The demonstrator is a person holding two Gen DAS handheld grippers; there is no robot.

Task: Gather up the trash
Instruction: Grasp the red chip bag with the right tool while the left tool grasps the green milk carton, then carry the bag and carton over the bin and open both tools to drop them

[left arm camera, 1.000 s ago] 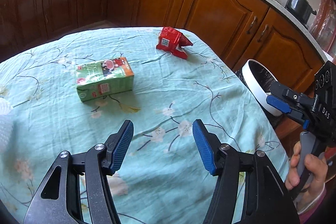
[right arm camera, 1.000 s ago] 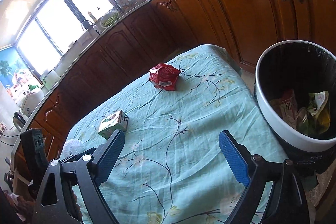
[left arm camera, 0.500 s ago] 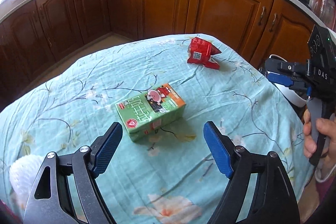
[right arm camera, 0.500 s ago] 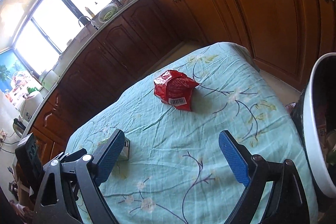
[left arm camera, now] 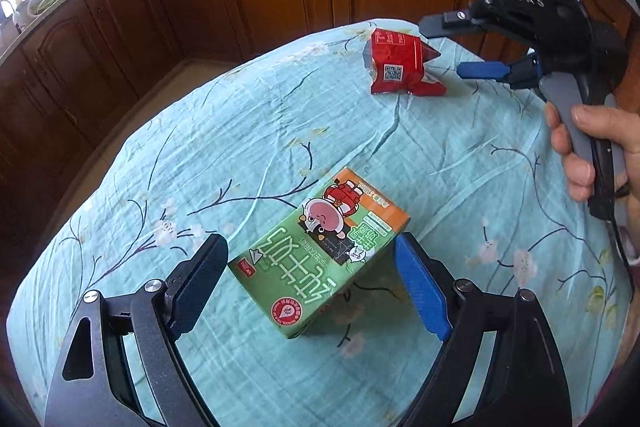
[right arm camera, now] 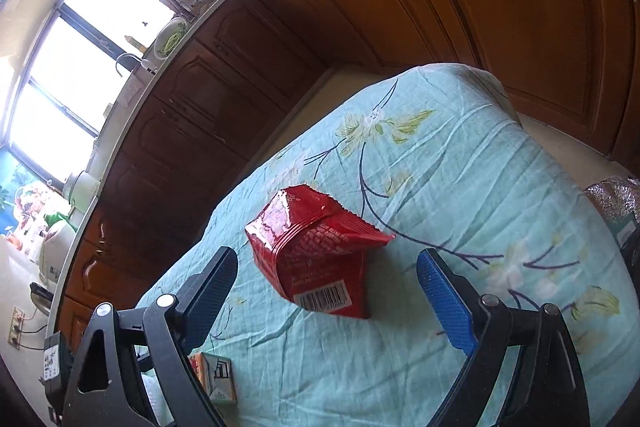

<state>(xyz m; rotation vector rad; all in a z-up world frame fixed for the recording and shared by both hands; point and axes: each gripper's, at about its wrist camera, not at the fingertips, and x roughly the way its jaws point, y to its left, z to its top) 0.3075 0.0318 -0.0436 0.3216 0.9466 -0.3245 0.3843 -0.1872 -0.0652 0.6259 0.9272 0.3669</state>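
- Left wrist view: the left hand-held gripper (left arm camera: 310, 283) is standing spread wide, gripping nothing, low over the worktop (left arm camera: 248, 131) with its turquoise flowered cloth.
- The green drink carton (left arm camera: 320, 253) is lying flat on the cloth between the two fingers, its long axis running diagonally; the blue pad is sitting just beside the carton's right edge, while the dark pad on the other side is showing a small gap.
- Step in hand, as judged: the approach to the carton is complete and the grasp is not yet made. The next move is calling for a squeeze across the carton's narrow width, then a lift.
- In the same view the right hand-held gripper (left arm camera: 460, 47) is reaching in from the right, held by the person's hand (left arm camera: 588, 151), its fingers parted and pointing at the red snack packet (left arm camera: 398, 67) near the far end of the worktop.
- Right wrist view: the right hand-held gripper (right arm camera: 326, 287) is likewise agape and empty. The red snack packet (right arm camera: 316, 255) is lying crumpled on the cloth between the fingers, apart from both pads, barcode end nearest the camera.
- Next move here, as judged: advancing slightly lower, then closing on the packet's body; the thin film is likely to crush and may slip.
- A box corner (right arm camera: 214, 377) is showing behind the left finger, probably the same carton; the view is too partial to confirm.
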